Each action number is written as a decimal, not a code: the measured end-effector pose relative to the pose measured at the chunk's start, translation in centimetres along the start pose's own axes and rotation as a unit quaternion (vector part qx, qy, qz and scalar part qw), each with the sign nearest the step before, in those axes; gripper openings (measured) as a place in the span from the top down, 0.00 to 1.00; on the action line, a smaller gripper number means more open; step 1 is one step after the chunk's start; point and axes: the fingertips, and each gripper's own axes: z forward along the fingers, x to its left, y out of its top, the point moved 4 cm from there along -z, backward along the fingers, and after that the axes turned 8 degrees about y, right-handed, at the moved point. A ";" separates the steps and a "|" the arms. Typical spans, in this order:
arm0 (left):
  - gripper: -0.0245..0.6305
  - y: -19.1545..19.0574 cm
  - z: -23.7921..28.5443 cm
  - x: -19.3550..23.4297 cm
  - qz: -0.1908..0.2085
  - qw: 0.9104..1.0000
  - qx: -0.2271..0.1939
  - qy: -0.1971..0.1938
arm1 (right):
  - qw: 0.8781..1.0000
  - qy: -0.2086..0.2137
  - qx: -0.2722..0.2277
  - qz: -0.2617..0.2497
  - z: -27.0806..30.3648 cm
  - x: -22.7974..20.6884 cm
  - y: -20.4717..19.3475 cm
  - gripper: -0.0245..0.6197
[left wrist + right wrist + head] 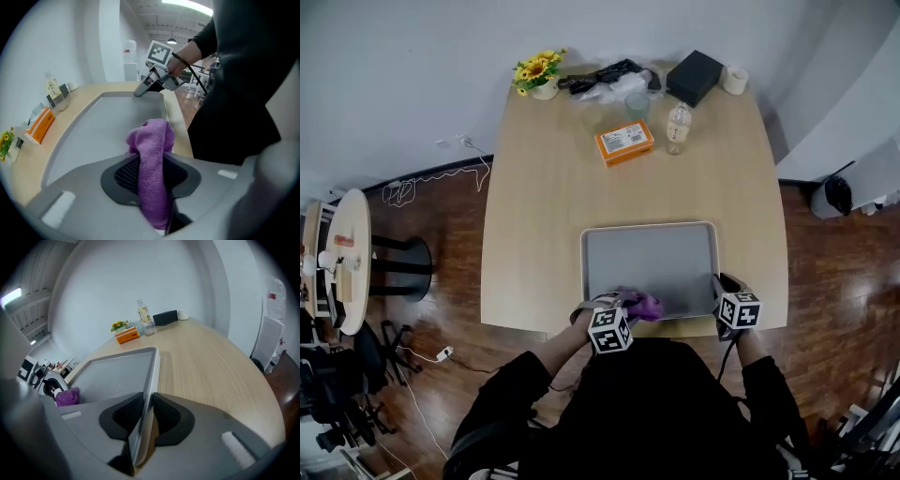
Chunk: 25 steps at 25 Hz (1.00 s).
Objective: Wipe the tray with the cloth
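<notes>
A grey tray [652, 258] lies on the wooden table near its front edge. My left gripper [623, 302] is shut on a purple cloth [642, 306], which rests on the tray's near left part; in the left gripper view the cloth [152, 159] hangs pinched between the pads above the tray [108, 122]. My right gripper [719, 284] is shut on the tray's near right rim. The right gripper view shows the rim [149, 385] clamped between the jaws of my right gripper [144, 413], with the cloth [67, 396] at the left.
At the table's far end stand an orange box [624, 142], a clear bottle [678, 127], a glass [637, 105], a black box [695, 77], a tape roll [734, 80], yellow flowers [537, 72] and black cables [602, 75]. A round side table [347, 258] stands left.
</notes>
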 end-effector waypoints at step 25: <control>0.83 -4.9 -3.0 3.2 -0.061 0.997 0.021 0.046 | 1.000 -0.014 -0.007 0.000 -0.1 -0.1 0.0 0.85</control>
